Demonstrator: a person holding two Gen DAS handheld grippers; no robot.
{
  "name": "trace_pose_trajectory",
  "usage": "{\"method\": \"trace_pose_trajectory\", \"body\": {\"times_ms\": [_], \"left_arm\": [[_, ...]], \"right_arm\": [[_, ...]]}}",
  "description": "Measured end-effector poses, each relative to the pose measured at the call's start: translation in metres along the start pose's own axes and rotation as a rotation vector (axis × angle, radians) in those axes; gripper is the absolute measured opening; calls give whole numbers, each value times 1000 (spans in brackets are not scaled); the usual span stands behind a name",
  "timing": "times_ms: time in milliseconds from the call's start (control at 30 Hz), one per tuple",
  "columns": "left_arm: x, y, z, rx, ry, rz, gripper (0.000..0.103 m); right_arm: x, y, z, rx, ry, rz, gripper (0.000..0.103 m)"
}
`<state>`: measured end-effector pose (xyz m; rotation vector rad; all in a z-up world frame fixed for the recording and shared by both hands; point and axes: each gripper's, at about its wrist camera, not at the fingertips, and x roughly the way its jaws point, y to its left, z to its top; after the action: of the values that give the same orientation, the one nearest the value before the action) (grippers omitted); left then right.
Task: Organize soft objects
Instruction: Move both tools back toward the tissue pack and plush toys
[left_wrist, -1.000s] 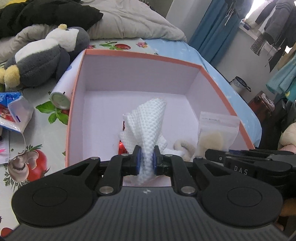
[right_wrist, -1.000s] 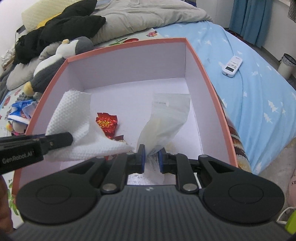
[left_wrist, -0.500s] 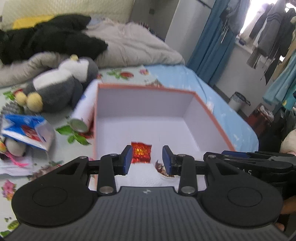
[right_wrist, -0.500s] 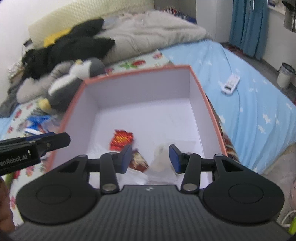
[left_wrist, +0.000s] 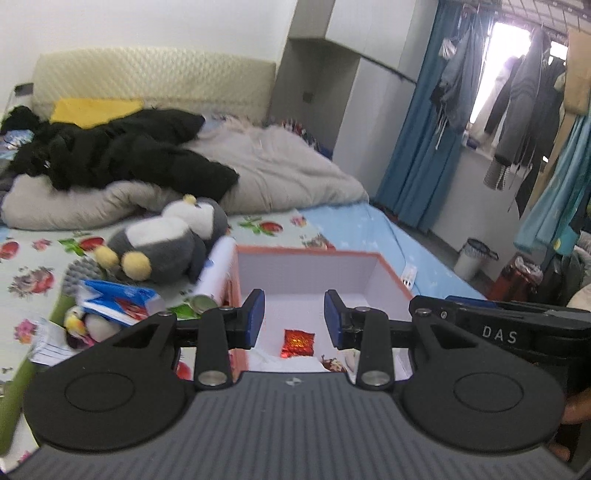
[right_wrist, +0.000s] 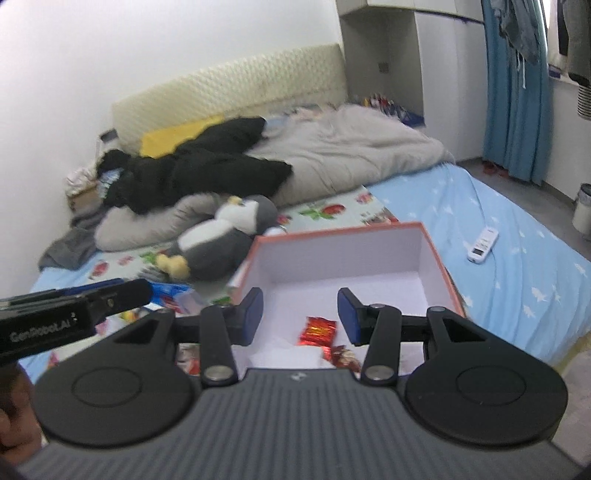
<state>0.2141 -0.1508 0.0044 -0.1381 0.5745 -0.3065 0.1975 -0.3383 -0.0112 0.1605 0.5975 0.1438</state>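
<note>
Both grippers hang side by side above an open cardboard box (right_wrist: 430, 251) with orange edges and a pale lining, which sits on a flowered bed sheet (left_wrist: 33, 254). The left gripper (left_wrist: 294, 322) has its jaws parted to a moderate width with nothing between them. The right gripper (right_wrist: 300, 314) stands the same way, also empty.

The next soft thing to collect looks like the plush penguin (left_wrist: 168, 240), lying just beside the box's left wall. A sound approach is probably to come down over its body, pinch a thick fold of plush, and lift it clear of the rim before lowering it in.

Inside the box lie a shiny red wrapper (right_wrist: 317, 329), a white cloth (right_wrist: 288, 355) at the near edge, and a second patterned wrapper (right_wrist: 341, 357) beside it.
</note>
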Motion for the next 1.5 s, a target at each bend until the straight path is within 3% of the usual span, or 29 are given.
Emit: {"method": "trace_pose_trajectory", "body": {"times_ms": [267,667,1100,1500], "left_arm": [[-69,16,-12,-21,-74,38,41],[-138,53,-55,-81,-104,132,41],[-163,80,-107,-140,-77,213,41],[-158,95,-123,-163,-34,252,41]], "right_arm": [[-34,39,-12,-46,-48,72,47],[-51,91,-47,-112,-21,201,47],[-53,121,-92,-150,28,281,48],[-39,125,-103,-140,61,297,47]]}}
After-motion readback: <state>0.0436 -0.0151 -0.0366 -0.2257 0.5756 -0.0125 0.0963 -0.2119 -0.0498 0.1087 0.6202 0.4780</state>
